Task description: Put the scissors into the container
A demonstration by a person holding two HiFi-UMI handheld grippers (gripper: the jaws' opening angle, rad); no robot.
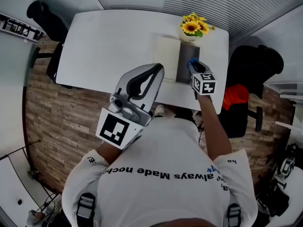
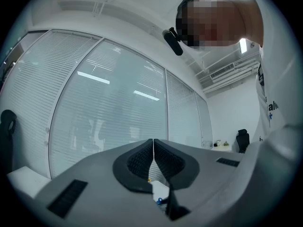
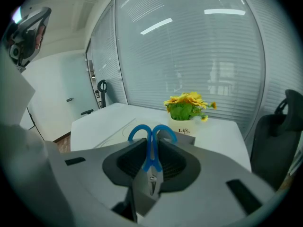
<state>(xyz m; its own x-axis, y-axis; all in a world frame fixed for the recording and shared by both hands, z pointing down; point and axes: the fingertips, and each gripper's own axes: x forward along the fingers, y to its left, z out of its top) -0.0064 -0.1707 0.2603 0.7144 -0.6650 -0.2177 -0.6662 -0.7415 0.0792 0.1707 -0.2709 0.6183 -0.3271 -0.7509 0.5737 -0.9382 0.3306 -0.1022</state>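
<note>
Right claw (image 1: pixel 193 69) pinches the scissors (image 3: pixel 151 156) at the pivot, blue handles forward, over or just beside the container (image 1: pixel 183 63) on the counter (image 1: pixel 109 46). Left claw (image 2: pixel 153 148) is pressed together, empty and raised. I judge pickup done; lowering and release remain.

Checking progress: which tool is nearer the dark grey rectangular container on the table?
Right. The right tool, shut on blue-handled scissors, hovers at the container's near end; the left tool is raised to its left.

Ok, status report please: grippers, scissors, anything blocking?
Left gripper shut, empty. Right gripper shut on scissors, by the container. Nothing seen blocking.
</note>
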